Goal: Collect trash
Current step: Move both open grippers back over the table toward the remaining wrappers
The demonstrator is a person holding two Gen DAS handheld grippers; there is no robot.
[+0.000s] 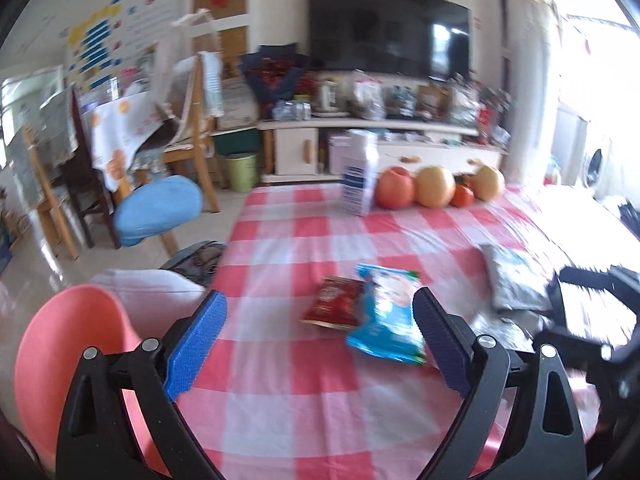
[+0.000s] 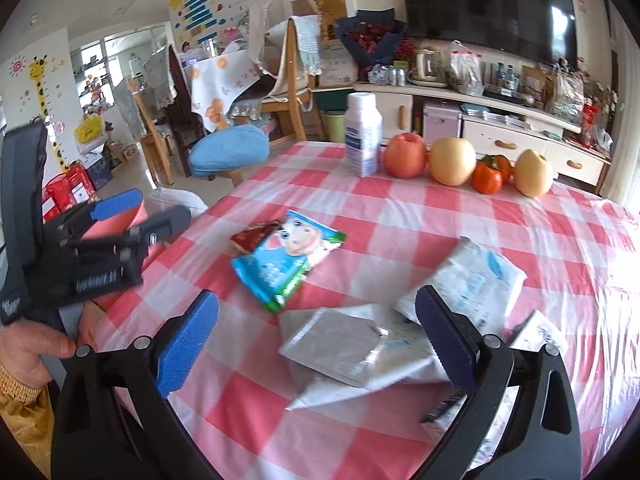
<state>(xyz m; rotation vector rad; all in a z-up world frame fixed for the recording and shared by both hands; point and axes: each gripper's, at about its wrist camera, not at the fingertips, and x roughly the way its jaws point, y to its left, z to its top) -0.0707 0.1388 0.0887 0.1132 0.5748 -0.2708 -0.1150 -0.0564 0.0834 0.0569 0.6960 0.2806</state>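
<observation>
Hovering over the checked table (image 1: 280, 420), both grippers are empty w/ fingers spread wide apart. Your left gripper (image 1: 320, 344) has the blue snack bag (image 1: 386, 316) just inside its right finger and slightly ahead; the red wrapper (image 1: 334, 306) sits touching that bag's left side, further between the fingers. Pink bin (image 1: 60, 360) is off beyond the left finger, at the table edge.

Your right gripper (image 2: 318, 344) has the silver pouch (image 2: 332, 344) lying flat between the fingers, on crumpled white paper (image 2: 360, 384); the white pack (image 2: 472, 276) lies past the right fingertip, apparently overlapping that pile.

Handling, as a guess: all of it is light, thin film or paper, so weight's no issue, but it's floppy and prob. slick. Flat-lying pouches give no edge to pinch from above, so come in low and take a raised corner or crinkled seam. The blue bag looks a bit puffed, so a mid-body pinch should work; expect it to crumple and sag. Loose paper may drag along w/ the pouch.

Leave the milk bottle (image 2: 363, 136) and fruit (image 2: 452, 160) at the far end; they don't look like trash.
</observation>
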